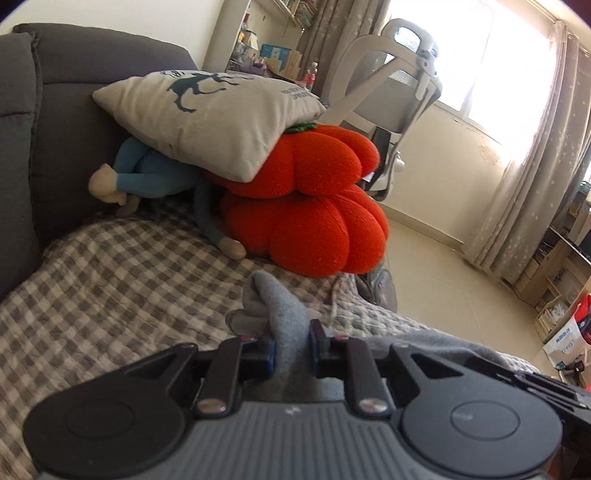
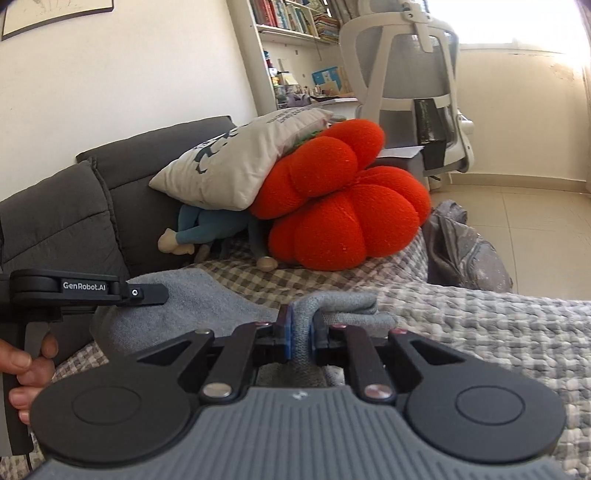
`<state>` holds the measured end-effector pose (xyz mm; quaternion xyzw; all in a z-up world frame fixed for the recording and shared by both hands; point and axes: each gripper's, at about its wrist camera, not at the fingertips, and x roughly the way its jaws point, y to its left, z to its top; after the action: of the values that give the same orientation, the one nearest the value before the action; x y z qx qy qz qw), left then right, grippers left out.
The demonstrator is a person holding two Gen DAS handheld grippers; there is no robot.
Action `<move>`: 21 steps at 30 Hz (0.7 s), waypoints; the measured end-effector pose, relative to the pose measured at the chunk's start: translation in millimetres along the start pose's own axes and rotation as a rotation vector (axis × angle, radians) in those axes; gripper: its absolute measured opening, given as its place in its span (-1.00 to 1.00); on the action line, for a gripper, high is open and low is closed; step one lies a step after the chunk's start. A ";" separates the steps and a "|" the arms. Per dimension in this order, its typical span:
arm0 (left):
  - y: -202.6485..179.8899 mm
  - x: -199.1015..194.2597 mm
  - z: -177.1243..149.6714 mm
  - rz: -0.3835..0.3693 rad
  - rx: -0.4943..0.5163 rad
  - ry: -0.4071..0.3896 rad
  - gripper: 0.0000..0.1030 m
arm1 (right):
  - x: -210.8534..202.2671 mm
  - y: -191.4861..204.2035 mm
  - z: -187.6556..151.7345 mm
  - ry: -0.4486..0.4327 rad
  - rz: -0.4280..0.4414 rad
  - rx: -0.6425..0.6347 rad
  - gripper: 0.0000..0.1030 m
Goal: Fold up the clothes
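Through the left wrist camera, the left gripper (image 1: 291, 350) is seen clamped on a bunched fold of the grey garment (image 1: 280, 306), which is pinched between its two pads and rises in a soft peak above them. The garment is held over the checked blanket (image 1: 110, 280) that covers the seat of the dark grey sofa (image 1: 66, 110). Beyond the garment, two red pumpkin cushions (image 1: 317, 199) are stacked at the far end of the sofa – the upper one partly covered by a beige pillow (image 1: 207, 118) that leans against the sofa back. A blue stuffed toy (image 1: 147, 173) is wedged under that pillow, against the sofa back. Past the sofa's end a white office chair (image 1: 399, 88) is set before curtains (image 1: 524, 192).

Through the right wrist camera, the right gripper (image 2: 301, 339) is seen closed on a thick rolled edge of the same garment, which is gripped between the blue pads and trails off to the left across the sofa. At the left edge the left gripper's black body is seen, held by a hand (image 2: 29, 369). Near the sofa's far end – beside the cushions – a grey bag (image 2: 465, 251) is slumped, and a bookshelf (image 2: 295, 22) is seen behind the sofa.
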<state>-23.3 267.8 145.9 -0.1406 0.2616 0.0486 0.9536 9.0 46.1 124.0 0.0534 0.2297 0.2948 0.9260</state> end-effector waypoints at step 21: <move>252.3 57.1 -27.7 0.463 -0.033 0.067 -0.39 | 167.5 177.0 -86.0 0.188 0.174 -0.125 -0.53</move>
<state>-29.7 501.8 32.5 -0.0940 0.3175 0.2657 0.9054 -2.0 283.6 23.0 -0.0124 0.2914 0.3913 0.8728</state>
